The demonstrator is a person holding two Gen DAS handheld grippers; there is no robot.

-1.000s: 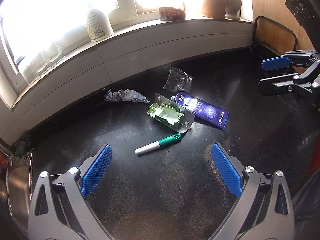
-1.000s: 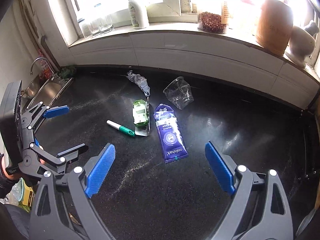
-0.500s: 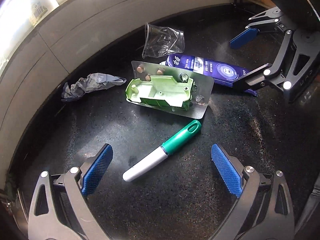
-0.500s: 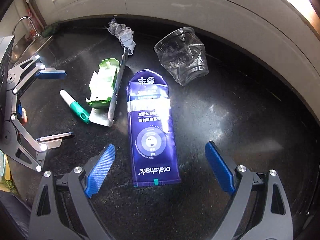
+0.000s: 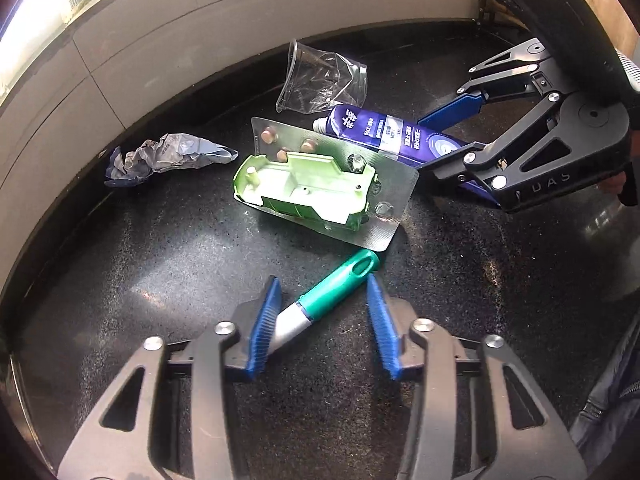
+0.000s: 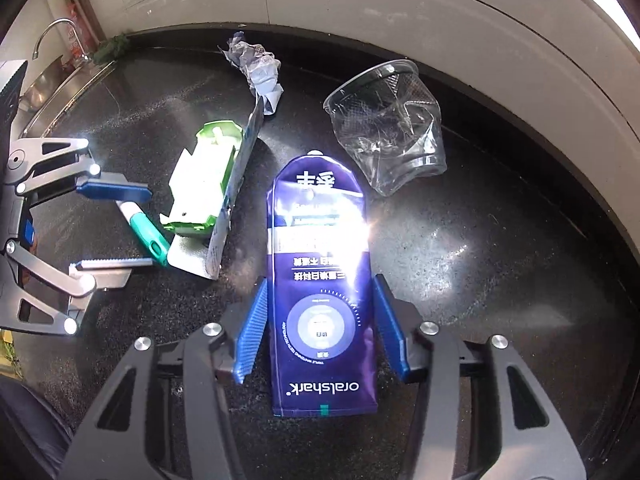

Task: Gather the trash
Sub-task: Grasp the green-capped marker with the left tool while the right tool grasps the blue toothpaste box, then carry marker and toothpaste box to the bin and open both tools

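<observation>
Left gripper (image 5: 322, 320): jaws closing, pen (image 5: 320, 304) between them on the black counter (image 5: 160, 260). Left pad appears to touch the silver barrel; right pad stands just clear of the green cap. Not yet a pinch. Pen lies slantwise across the jaws, so closure will likely swing it into line. Judged light, stiff, smooth and round: may roll or squirt out. Best hold looks to be mid-length, at the barrel/cap joint.

Right gripper (image 6: 320, 324): jaws closing, tube (image 6: 322, 280) between them, flat on the counter, crimped end nearest. Both pads stand close beside the tube edges; contact not certain. Tube judged light, soft, glossy; flat body will buckle under edge-on squeeze. The lower third, near the stiffer crimp, seems the safer hold.

Behind the pen: green tray (image 5: 304, 190) resting on a blister sheet (image 5: 384, 216), tilted; both thin, light, springy. Take by an edge.

Further back: crumpled wrapper (image 5: 168, 156) to the left, soft, any pinch should do. Crushed clear cup (image 5: 320, 80) beside the tube's cap end, brittle and slick; grip on the rim.

All lie well short of the tiled wall (image 5: 200, 40).
</observation>
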